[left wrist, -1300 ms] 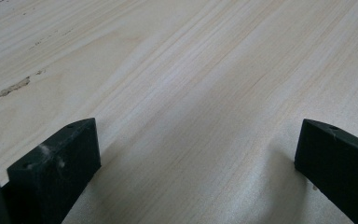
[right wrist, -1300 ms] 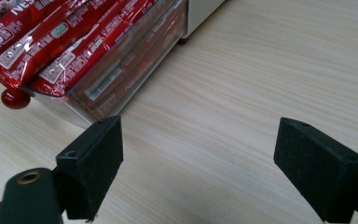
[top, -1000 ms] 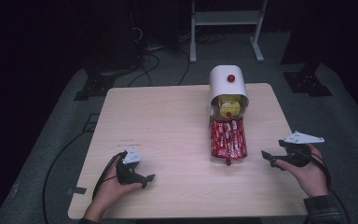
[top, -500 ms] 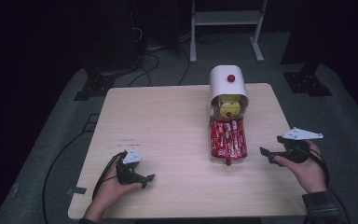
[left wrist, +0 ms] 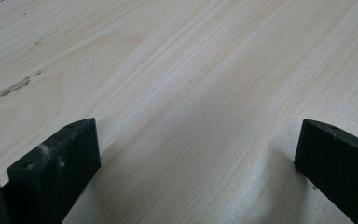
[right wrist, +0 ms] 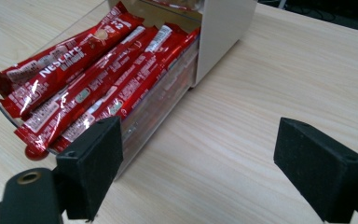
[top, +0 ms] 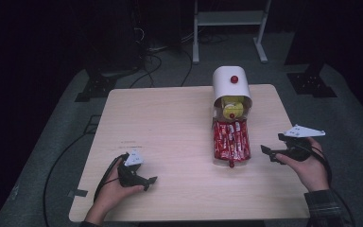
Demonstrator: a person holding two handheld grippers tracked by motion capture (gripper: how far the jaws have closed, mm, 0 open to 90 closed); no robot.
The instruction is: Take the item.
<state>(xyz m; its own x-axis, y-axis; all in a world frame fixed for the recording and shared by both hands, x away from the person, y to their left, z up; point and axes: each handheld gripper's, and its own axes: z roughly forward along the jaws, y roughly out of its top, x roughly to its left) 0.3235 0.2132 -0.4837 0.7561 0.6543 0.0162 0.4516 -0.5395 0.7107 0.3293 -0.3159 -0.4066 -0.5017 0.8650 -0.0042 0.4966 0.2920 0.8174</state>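
Nearest the person, the left gripper [top: 144,181] is resting low over the bare wooden table [top: 170,123], jaws wide apart and empty. The right gripper [top: 270,153] is hovering just beside the drawer's clear front – jaws spread, gripping nothing. Beyond, the red coffee sticks [right wrist: 88,81] are lying in the pulled-out drawer [right wrist: 154,112] of the white dispenser [top: 231,87]; closing squarely on one stick should avoid dragging its neighbours.

Left gripper [left wrist: 196,154] seen along its own two black jaws, which rise from the lower corners and stand wide apart with nothing between them. Beneath and beyond lies the table [left wrist: 191,70], pale wood with grain running diagonally from lower left to upper right. A thin dark scuff [left wrist: 7,91] marks the wood near the left edge. Soft shadows fall beside each jaw.
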